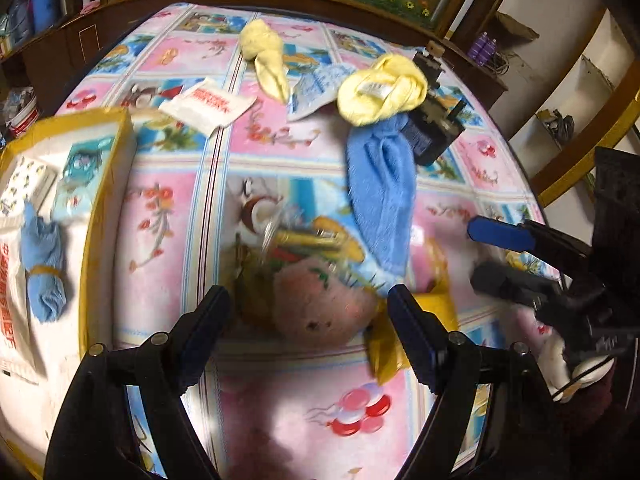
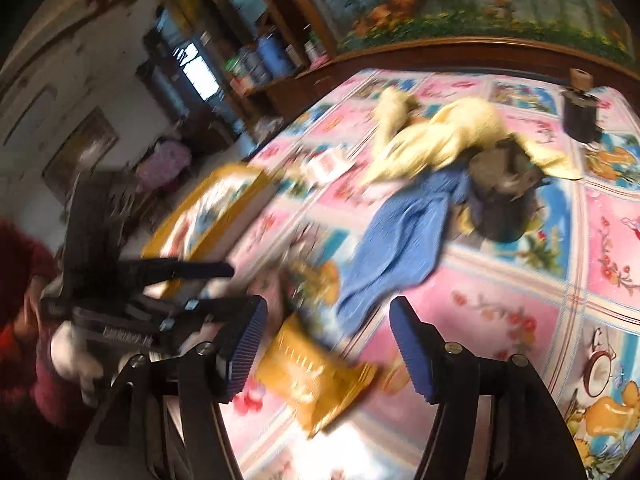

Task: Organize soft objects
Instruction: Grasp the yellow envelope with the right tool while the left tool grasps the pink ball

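The left gripper (image 1: 308, 316) hangs released, jaws wide, over a pink soft lump (image 1: 320, 308) that lies between the fingers on the cartoon-print bedspread (image 1: 280, 152); a clear crinkled wrapper (image 1: 280, 232) lies just beyond it. The right gripper (image 2: 328, 340) is likewise spread wide and grasps nothing, hovering above a yellow snack packet (image 2: 316, 376) on the bedspread. Farther out, a blue towel (image 1: 380, 192) stretches away from the grippers, its far end touching a bundled yellow cloth (image 1: 380, 88) and a black device (image 1: 432, 128). A twisted pale-yellow cloth (image 1: 268, 56) lies far, near the wooden headboard (image 1: 200, 0), and a white sachet with red print (image 1: 208, 104) sits to its left. On the left a yellow-rimmed box (image 1: 104, 184) holds a rolled blue cloth (image 1: 44, 264) tied with a band, beside flat packets
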Tool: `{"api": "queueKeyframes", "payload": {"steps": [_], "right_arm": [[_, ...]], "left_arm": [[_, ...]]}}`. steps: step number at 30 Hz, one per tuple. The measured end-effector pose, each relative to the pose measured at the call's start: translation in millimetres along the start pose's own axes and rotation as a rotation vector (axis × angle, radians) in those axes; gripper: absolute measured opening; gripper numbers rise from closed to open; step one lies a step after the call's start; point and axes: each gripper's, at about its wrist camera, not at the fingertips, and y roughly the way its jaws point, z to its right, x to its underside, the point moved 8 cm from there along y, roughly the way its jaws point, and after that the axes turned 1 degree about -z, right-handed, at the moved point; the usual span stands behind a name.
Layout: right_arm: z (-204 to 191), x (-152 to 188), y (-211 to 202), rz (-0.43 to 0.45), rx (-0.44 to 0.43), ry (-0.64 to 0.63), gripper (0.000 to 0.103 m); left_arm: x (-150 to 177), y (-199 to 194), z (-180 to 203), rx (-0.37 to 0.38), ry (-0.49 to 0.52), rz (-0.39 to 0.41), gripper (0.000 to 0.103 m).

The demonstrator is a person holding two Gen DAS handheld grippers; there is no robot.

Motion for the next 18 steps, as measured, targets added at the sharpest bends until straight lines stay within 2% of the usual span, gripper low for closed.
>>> {"api": "queueKeyframes", "payload": {"steps": [2,5,10,12,13,18], "right_arm": [[-11,13,8,-0.047,0.024,-0.085,0.074],[-26,24,21,-0.097,0.04,-0.18,0.078],[-40,38,44,-0.164,0.069,-0.301,0.079],[-42,42,49,-0.175,0.082,-0.329,0.077],[-46,44,48,-0.167,0.071,-0.335,0.07],[-51,49,40,-0.158,0.105,-0.326,0.054]], "left_arm": [[1,9,-4,0.022,-0.036,-0.011,0.081],[-3,20,-3,0.066,-0.09,-0.003,0.081],[-6,28,11,0.018,-0.037,0.049,0.08],[-3,28,17,-0.001,0.008,0.061,0.049],[-2,28,19,-0.001,0.02,0.057,0.041],[0,19,15,0.055,-0.029,0.07,0.038]]}}
